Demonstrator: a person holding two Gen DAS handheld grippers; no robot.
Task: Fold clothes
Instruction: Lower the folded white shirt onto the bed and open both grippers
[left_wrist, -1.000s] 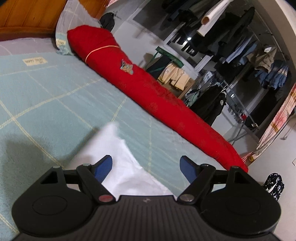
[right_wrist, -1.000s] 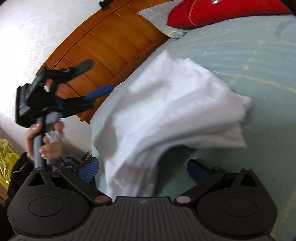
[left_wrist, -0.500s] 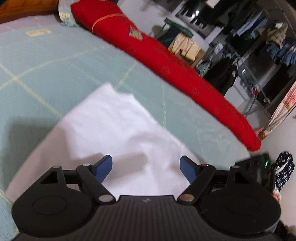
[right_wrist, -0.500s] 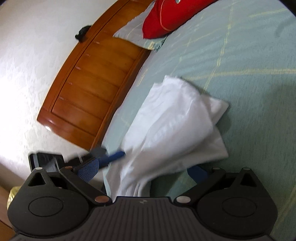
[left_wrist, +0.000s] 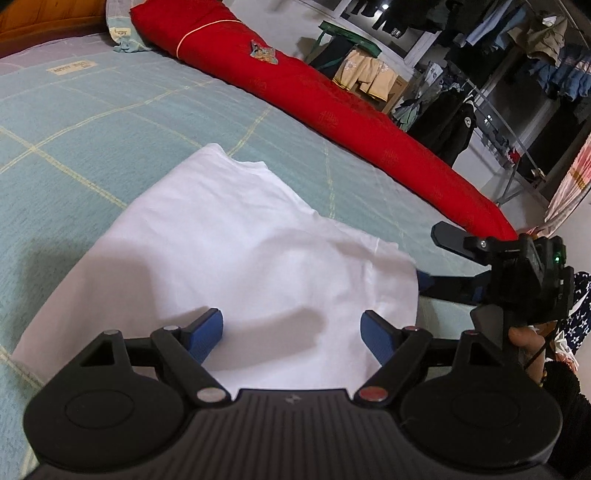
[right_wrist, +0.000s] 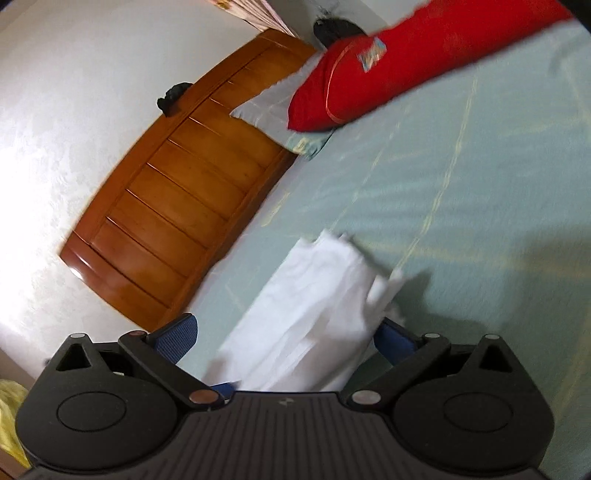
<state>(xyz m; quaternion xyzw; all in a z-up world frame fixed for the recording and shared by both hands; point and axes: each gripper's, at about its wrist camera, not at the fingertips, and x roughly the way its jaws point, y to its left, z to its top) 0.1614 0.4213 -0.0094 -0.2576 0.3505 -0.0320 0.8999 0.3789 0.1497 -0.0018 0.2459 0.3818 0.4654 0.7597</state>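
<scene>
A folded white garment (left_wrist: 236, 251) lies flat on the pale green bed (left_wrist: 92, 122), near its edge. The left gripper (left_wrist: 291, 328) hangs just above the cloth with its blue pads spread wide, pinching nothing. The right gripper (right_wrist: 284, 339) is likewise spread, the garment's layered edge lying between its pads without being clamped.

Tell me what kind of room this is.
A bedroom, most likely in a home: a bed with a wooden headboard, a long red pillow, and a rack of hanging clothes beside it.
</scene>
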